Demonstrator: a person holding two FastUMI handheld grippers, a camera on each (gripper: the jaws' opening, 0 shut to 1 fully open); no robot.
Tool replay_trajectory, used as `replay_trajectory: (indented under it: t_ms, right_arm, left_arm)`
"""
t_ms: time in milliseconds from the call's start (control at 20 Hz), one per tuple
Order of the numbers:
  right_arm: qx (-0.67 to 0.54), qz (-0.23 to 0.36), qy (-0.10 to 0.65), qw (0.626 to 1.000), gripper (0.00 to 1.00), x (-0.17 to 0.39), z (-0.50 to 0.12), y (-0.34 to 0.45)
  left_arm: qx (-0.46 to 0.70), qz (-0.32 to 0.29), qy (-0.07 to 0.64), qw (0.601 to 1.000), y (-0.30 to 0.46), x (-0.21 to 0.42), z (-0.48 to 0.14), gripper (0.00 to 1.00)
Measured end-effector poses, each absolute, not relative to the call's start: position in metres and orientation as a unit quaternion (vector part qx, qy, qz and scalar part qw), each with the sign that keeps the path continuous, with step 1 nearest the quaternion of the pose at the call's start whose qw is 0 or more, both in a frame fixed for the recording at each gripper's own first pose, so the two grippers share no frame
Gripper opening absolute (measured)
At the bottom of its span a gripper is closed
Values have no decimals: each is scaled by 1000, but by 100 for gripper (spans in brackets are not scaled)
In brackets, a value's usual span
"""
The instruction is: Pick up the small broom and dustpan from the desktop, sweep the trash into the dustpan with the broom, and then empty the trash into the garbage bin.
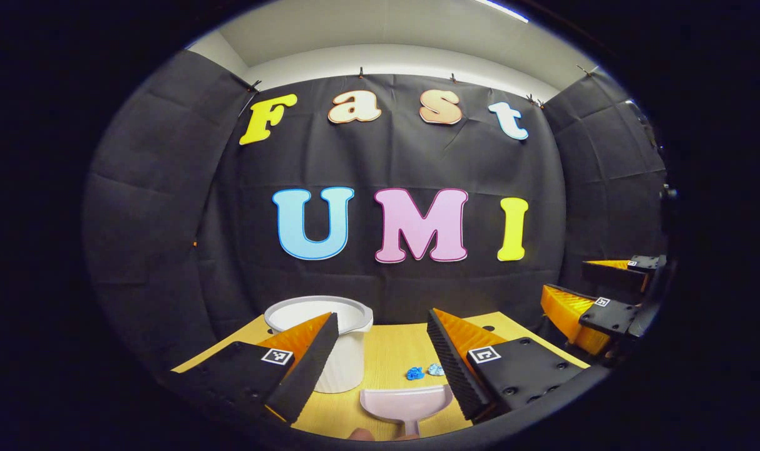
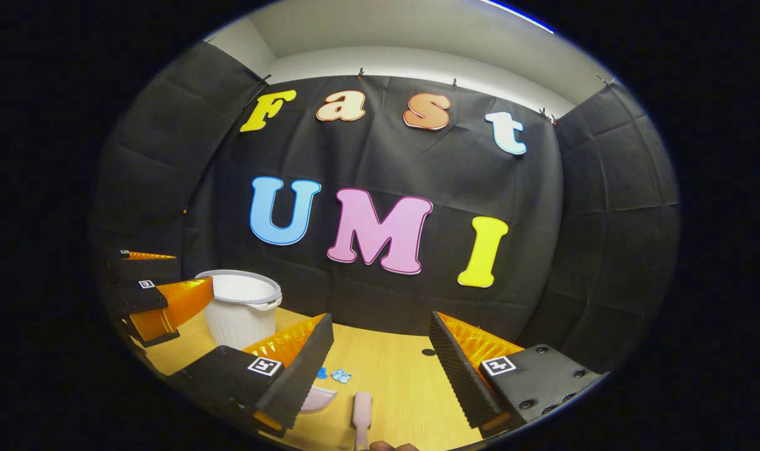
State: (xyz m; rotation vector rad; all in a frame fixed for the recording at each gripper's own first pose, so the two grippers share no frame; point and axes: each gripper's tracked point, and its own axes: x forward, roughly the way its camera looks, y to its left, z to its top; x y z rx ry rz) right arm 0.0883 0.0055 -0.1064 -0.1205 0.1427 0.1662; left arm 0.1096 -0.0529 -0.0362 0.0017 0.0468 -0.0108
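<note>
Left gripper (image 1: 380,357) fingers gaping wide, holding nothing, hovering above pink dustpan (image 1: 407,403) at tabletop (image 1: 386,351) near edge | right gripper (image 2: 380,363) likewise, above broom (image 2: 362,411) | step: approaching pickup | next: descending, closing on handles.

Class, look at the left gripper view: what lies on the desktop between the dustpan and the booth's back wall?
In the left gripper view, two small blue scraps of trash lie just beyond the pale dustpan; past them the wooden desktop is bare up to the wall.
</note>
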Motion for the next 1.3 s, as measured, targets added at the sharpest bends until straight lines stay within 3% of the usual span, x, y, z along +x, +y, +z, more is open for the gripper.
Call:
replay_trajectory:
  t_ms: [450, 850, 1100, 1300]
  right_arm:
    - [-65, 98, 66, 991, 98, 104, -112, -6]
    - [-74, 117, 94, 986, 98, 124, -151, -20]
    - [-60, 139, 158, 976, 99, 130, -202, -34]
    - [-15, 105, 240, 965, 99, 116, -252, -62]
  left_arm:
    - [14, 0, 61, 998, -69, 122, -56, 84]
    - [-1, 4, 251, 968, -86, 125, -188, 84]
    - [-37, 5, 456, 889, -111, 100, -279, 82]
    - [-52, 1, 533, 845, -120, 92, -334, 80]
